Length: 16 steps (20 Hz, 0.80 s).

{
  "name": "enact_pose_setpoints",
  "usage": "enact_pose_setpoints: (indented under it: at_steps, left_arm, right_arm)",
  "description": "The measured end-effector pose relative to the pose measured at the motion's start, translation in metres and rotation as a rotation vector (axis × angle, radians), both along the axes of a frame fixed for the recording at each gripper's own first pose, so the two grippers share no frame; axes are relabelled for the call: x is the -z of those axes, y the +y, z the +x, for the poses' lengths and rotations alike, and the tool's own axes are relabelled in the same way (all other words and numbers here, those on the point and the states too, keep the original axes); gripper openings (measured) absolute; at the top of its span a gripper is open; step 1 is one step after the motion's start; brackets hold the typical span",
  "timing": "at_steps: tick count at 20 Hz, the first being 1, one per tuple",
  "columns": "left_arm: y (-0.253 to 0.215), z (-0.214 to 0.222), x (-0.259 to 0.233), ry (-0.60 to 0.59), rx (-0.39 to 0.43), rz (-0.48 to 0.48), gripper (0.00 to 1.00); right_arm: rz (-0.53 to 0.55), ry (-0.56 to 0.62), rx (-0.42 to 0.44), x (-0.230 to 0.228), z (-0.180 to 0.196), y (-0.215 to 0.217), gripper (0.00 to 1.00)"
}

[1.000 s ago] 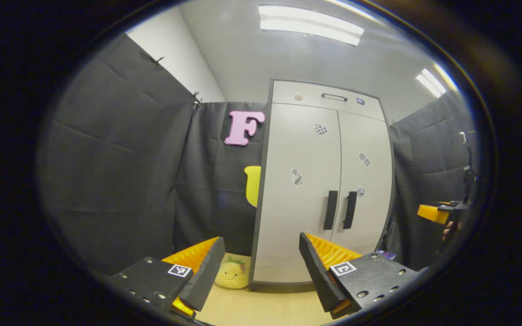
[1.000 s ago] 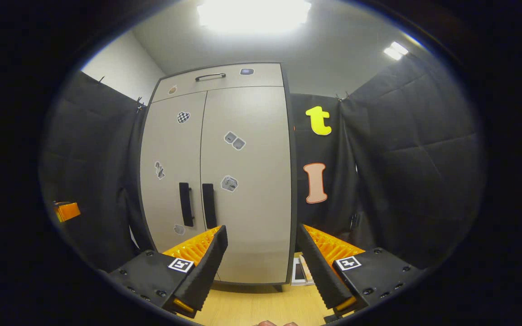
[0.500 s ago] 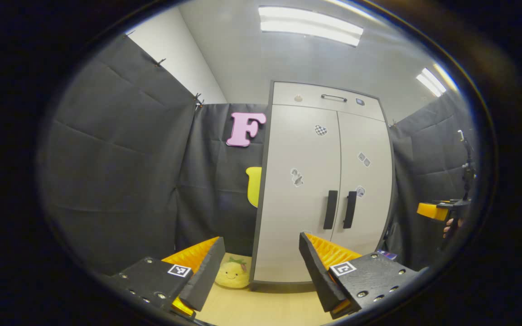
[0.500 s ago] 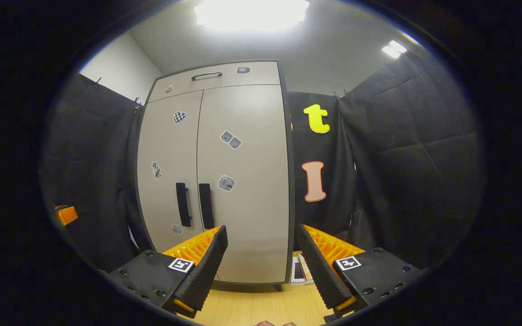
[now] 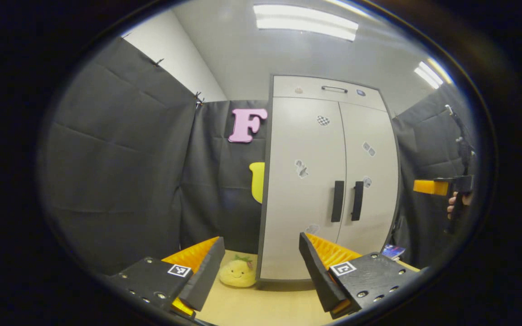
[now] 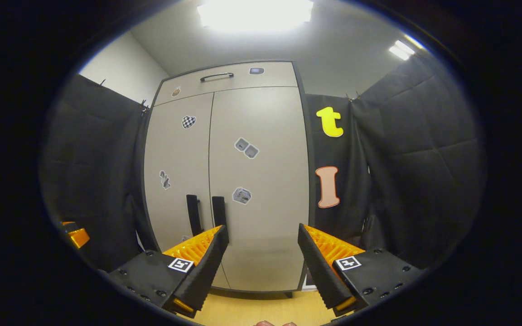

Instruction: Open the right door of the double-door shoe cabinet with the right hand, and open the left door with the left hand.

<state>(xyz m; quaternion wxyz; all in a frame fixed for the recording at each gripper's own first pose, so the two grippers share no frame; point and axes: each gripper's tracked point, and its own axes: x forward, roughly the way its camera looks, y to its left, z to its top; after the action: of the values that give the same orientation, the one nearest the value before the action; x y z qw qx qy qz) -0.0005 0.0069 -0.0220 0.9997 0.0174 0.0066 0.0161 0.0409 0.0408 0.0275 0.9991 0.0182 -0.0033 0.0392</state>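
Observation:
A tall grey double-door shoe cabinet stands ahead with both doors shut. Two black vertical handles sit side by side at mid height: the left door's handle and the right door's handle. My left gripper is open, well short of the cabinet and to the left of its handles. My right gripper is open in front of the right door, its left finger just below the right handle. In the left gripper view the right gripper shows far right, held by a hand.
A yellow plush toy lies on the wooden floor beside the cabinet's left foot. A small flat packet lies to the cabinet's right. Black cloth walls close in on both sides. A drawer with a handle tops the cabinet.
Both grippers have moved closer to the cabinet. The right gripper rose in the left gripper view and the handles sit lower and nearer its fingers. Doors remain shut.

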Motion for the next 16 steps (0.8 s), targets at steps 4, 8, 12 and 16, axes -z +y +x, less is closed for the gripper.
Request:
enact_pose_setpoints:
  at_steps: [4, 8, 12, 16]
  left_arm:
    - [0.004, 0.004, 0.007, 0.001, 0.003, -0.001, 0.94]
    - [0.007, 0.007, 0.017, 0.017, -0.004, -0.008, 0.94]
    - [0.016, 0.01, 0.026, 0.026, -0.024, 0.012, 0.94]
    - [0.028, 0.016, 0.034, 0.045, -0.046, -0.001, 0.94]
  right_arm:
    - [0.033, -0.01, -0.045, -0.012, 0.023, 0.027, 0.98]
    - [0.031, -0.031, -0.067, -0.025, 0.055, 0.051, 0.98]
    - [0.007, -0.028, -0.058, -0.026, 0.089, 0.073, 0.98]
    - [-0.006, 0.002, -0.076, -0.011, 0.121, 0.093, 0.98]
